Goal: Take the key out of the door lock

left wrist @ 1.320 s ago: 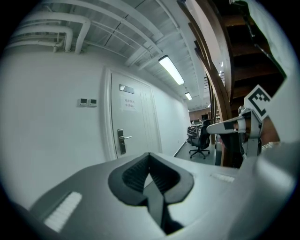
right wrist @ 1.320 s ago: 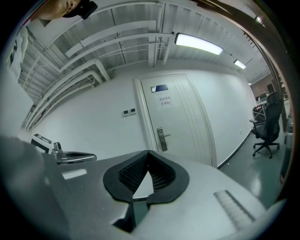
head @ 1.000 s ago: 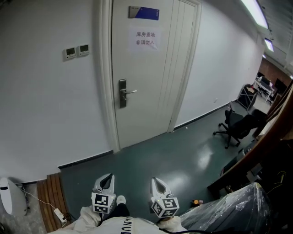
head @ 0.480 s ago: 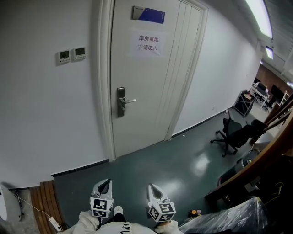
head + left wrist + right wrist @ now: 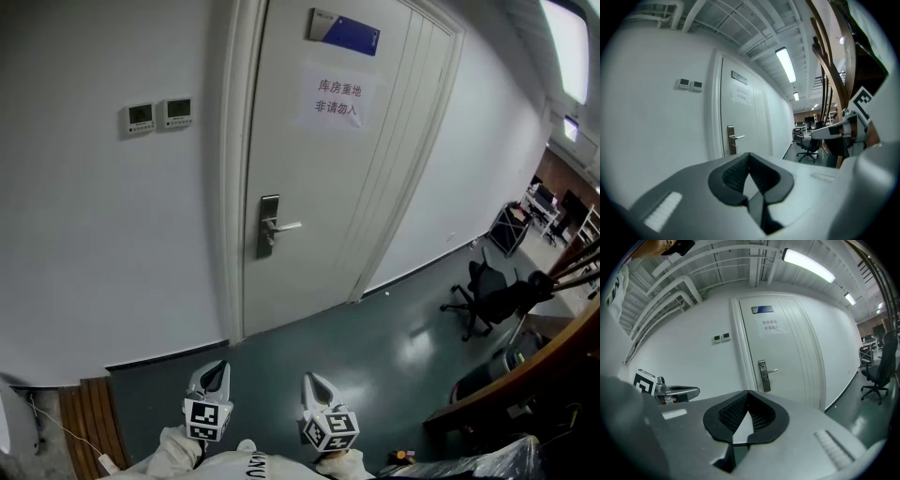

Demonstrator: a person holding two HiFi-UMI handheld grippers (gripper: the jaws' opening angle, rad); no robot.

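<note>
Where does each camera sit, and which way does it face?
Head view: on the person's head, looking steeply down at the white door and floor; sleeves, left gripper and right gripper show at the bottom.
Left gripper view: on the left gripper, looking along its shut jaws toward the door; the right gripper shows at right.
Right gripper view: on the right gripper, looking along its shut jaws at the door; the left gripper shows at left.
Shared: all three show the door handle and two wall panels.

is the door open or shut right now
Shut. The door sits flush in its frame with no gap showing along either edge, and its handle is level.
</note>
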